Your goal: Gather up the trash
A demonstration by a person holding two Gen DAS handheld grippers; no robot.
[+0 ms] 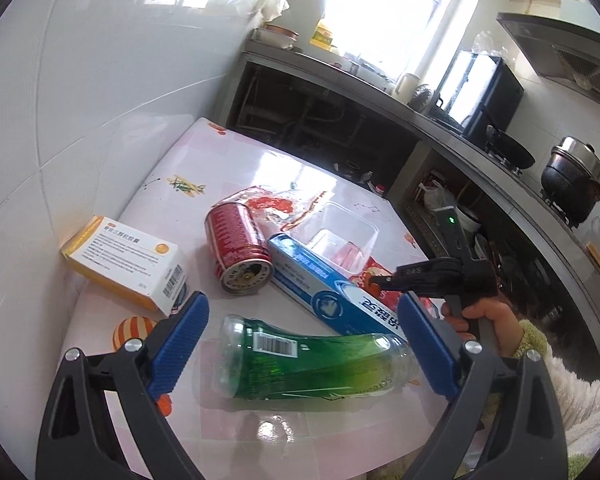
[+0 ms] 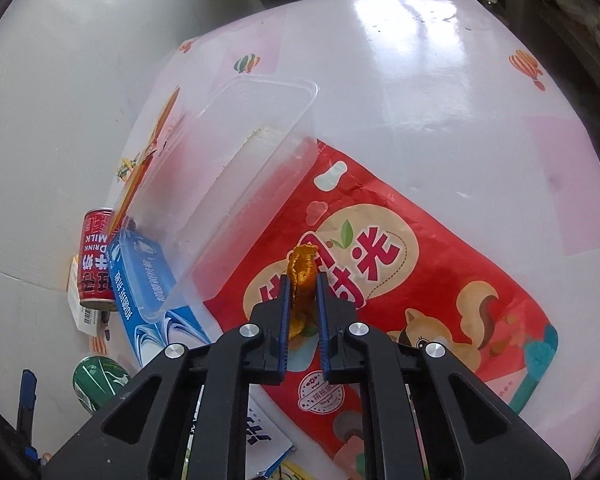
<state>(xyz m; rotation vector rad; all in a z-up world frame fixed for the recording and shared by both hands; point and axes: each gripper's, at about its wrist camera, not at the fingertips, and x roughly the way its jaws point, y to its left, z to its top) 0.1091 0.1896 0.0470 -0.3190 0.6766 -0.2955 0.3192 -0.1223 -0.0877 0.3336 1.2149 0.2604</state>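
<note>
The trash in hand right now is a crumpled orange-brown scrap (image 2: 302, 276), some kind of peel or crust as far as I can tell, pinched between the pads of the right gripper (image 2: 303, 292) just above the red snack bag (image 2: 400, 280) on the desk (image 2: 460, 100). The clear plastic container (image 2: 236, 168) sits tilted right beside it, leaning over the blue toothpaste box (image 2: 148, 292), with the red milk-drink can (image 2: 96, 260) further left. The left gripper (image 1: 300, 344) is spread wide around the green plastic bottle (image 1: 300, 364), not squeezing it. The risk, I'd say: that scrap looks thin and crumbly, so it could break or slip out on the lift, and the round bottle could roll away if the left pads close off-centre.
</note>
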